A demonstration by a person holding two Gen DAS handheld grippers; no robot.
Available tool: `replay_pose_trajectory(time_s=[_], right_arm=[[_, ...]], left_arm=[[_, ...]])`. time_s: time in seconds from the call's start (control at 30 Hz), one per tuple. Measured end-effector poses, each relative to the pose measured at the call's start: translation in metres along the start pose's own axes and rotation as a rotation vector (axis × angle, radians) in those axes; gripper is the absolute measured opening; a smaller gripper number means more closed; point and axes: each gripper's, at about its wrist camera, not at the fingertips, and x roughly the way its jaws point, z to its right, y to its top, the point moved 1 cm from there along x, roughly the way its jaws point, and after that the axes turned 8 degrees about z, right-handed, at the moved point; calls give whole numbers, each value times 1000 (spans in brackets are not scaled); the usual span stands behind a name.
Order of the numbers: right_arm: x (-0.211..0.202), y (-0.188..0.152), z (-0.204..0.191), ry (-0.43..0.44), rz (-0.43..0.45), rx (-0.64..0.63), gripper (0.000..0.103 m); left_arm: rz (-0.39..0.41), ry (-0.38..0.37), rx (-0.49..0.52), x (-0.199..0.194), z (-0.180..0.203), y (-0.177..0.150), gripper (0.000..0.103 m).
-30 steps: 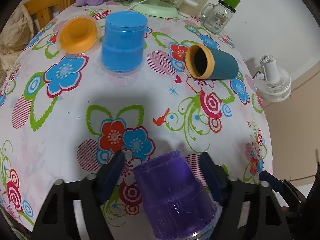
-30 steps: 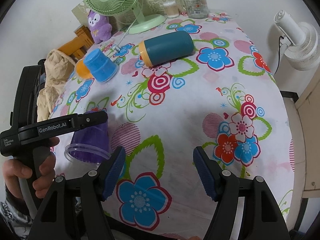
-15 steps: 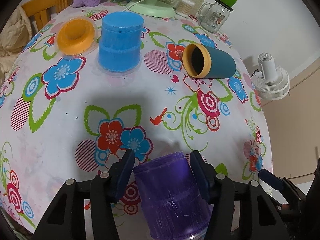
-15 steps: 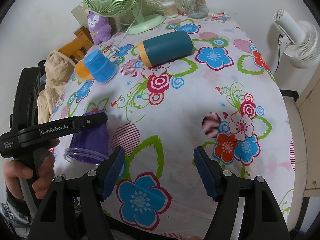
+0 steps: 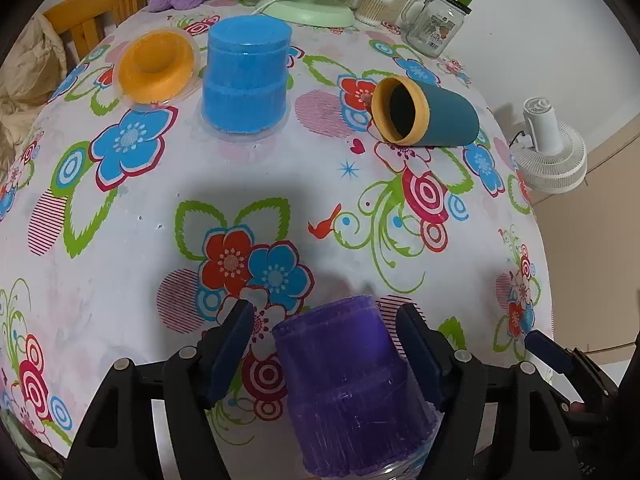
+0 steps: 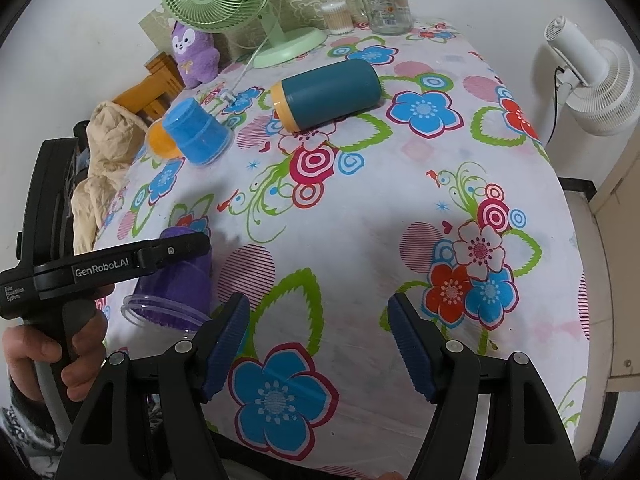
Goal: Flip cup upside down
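A purple plastic cup point(image 5: 352, 388) stands upside down on the flowered tablecloth point(image 5: 120, 240), between the fingers of my left gripper point(image 5: 326, 344). The jaws stand apart, with a gap on each side of the cup. The right wrist view shows the same cup point(image 6: 176, 284) partly hidden behind the left gripper's body. My right gripper point(image 6: 318, 336) is open and empty above the table's near edge. A blue cup point(image 5: 246, 80) stands upside down further back. An orange cup point(image 5: 154, 64) stands beside it. A teal cup with an orange rim point(image 5: 428, 114) lies on its side.
A green fan point(image 6: 224, 4), a glass jar point(image 6: 386, 0), a cotton swab pot point(image 6: 336, 16) and a purple plush toy point(image 6: 194, 54) stand at the far end. A white fan point(image 6: 592, 80) is off the table's right side. A wooden chair point(image 5: 92, 20) is on the left.
My left gripper closed in around the purple cup half a second ago and has since opened again. The cup stays upside down on the table. My right gripper has barely moved.
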Motion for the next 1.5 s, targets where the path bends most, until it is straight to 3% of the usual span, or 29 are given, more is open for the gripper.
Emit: replay_pose_trajectory(time_s=[0.13,0.17,0.27,1.5], right_arm=[[0,0,0,0,-2,-2,74],[0,0,0,1,-3,-3,74],[1,0,-1,-3,-7,-2,74],[0,0,-20,6,-8,-49,74]], left_arm=[[-1,4,13,2,2,-1,72],[-2,-6,18,3,3,-1,65],[-7,-14,27,4,5,0,58],[114,-60,41,-49,6,10,57]])
